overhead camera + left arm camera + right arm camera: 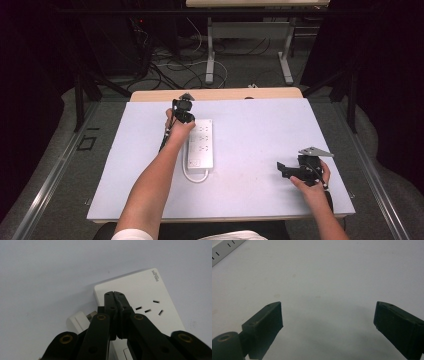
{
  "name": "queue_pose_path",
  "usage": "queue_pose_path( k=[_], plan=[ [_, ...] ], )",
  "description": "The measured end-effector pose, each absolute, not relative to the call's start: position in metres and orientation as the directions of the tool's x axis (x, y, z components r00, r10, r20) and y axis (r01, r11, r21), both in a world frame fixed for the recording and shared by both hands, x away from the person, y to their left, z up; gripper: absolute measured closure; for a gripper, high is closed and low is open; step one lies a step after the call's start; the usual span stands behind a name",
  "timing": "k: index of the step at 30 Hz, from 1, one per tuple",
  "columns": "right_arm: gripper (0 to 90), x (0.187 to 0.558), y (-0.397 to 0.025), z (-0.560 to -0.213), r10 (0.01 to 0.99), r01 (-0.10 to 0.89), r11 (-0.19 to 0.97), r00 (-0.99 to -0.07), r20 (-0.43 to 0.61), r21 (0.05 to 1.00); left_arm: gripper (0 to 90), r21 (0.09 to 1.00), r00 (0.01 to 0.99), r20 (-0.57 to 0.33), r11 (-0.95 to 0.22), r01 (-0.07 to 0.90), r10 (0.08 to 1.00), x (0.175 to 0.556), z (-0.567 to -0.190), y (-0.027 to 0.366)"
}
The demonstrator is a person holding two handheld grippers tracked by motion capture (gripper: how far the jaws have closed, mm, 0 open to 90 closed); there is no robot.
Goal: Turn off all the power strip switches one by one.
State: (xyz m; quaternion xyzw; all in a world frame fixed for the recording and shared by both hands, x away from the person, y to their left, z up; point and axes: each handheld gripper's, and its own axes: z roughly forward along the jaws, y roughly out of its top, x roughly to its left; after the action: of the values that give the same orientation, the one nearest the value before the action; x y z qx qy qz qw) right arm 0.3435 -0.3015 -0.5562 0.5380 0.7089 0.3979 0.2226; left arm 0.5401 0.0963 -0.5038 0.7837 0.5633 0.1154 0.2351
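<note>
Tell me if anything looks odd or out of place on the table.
A small white plug with bare metal prongs lies loose on the pale table, against the white rectangular power strip, not in a socket. The left gripper, fingers together, is above it. Nothing else stands out.

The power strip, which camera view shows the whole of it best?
The high view: the white power strip lies whole on the table, with its looped cable at the near end. The left gripper view gives a close look at one end behind the shut left tongs. The right gripper view catches a corner.
</note>
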Motion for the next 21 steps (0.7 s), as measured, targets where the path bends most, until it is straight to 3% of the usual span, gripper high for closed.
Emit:
queue_pose_path(
  k=[21],
  plan=[
    [7.9, 0.3441, -0.3014, -0.5575, 0.940, 0.594, 0.098, -0.319, 0.122, 0.799, 90.0, 0.488, 0.363, -0.053, -0.293, 0.822, 0.930, 0.5401, -0.5113, 0.0888]
  ],
)
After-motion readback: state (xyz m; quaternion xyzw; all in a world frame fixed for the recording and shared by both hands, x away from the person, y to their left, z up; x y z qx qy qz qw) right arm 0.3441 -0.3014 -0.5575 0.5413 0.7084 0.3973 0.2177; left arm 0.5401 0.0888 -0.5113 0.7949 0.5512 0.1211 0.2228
